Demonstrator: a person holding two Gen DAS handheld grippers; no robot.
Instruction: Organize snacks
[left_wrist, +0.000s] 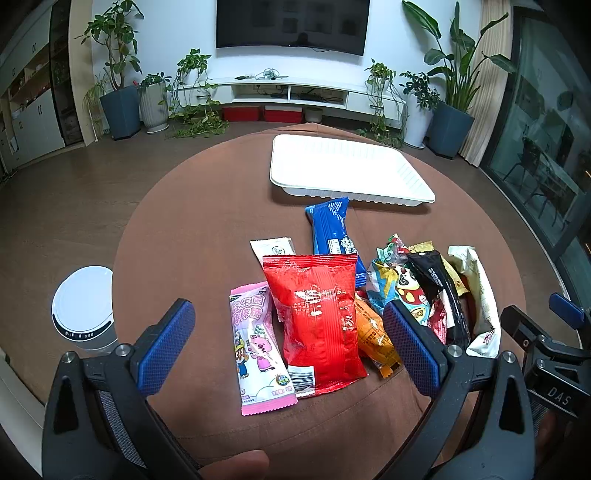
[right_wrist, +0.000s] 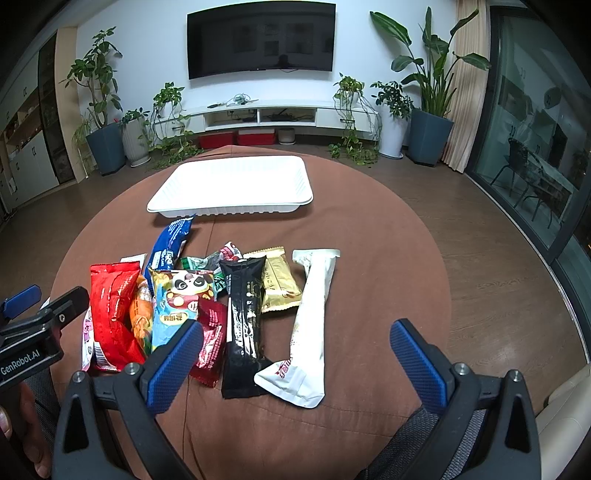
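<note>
red packet (left_wrist: 317, 317) between open jaws, seemingly untouched

Snack packets (right_wrist: 207, 310) heaped flat on brown cloth: red, pink, blue, panda-print, black, gold, long white. White ribbed tray (right_wrist: 236, 188) empty, just behind pile.

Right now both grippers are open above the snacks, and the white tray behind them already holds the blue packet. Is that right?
Not quite. The white tray holds nothing; the blue packet lies on the brown cloth just in front of it, as the right wrist view shows. The rest stands: the left gripper and right gripper are open above the snacks.
</note>
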